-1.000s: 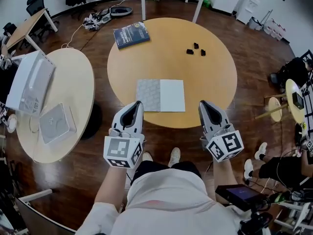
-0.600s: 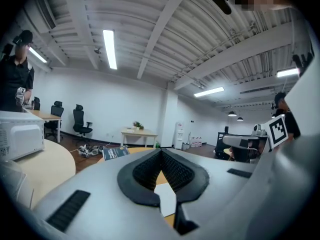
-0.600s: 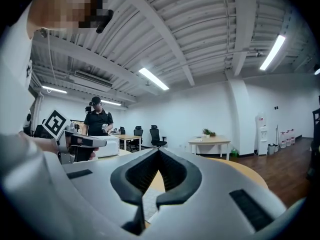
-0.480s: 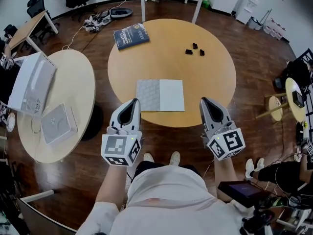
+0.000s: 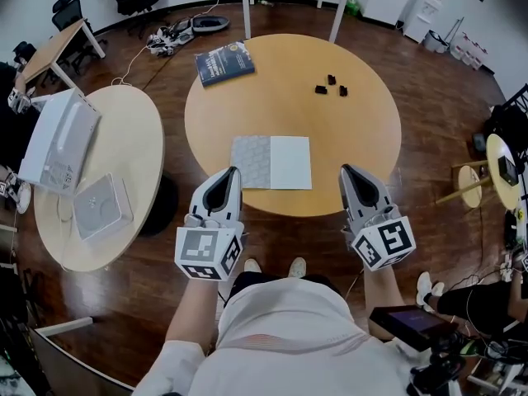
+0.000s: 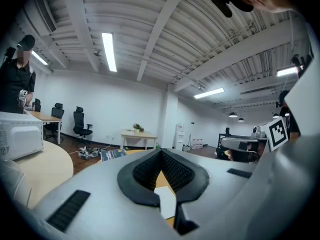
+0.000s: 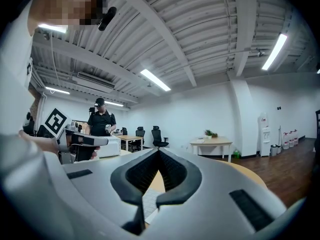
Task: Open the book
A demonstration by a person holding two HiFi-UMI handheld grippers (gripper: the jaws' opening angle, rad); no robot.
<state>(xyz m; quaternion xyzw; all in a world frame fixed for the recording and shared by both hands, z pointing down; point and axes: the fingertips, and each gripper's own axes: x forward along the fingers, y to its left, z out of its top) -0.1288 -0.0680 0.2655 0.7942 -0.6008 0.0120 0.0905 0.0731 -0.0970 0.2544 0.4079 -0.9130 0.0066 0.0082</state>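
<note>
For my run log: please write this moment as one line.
left gripper: shut, empty | right gripper: shut, empty | blue book: closed, untouched

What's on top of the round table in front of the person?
On the round table: a grey-and-white book near its front edge, a blue book at the far left rim, three small black pieces. Anything under the books is covered.
</note>
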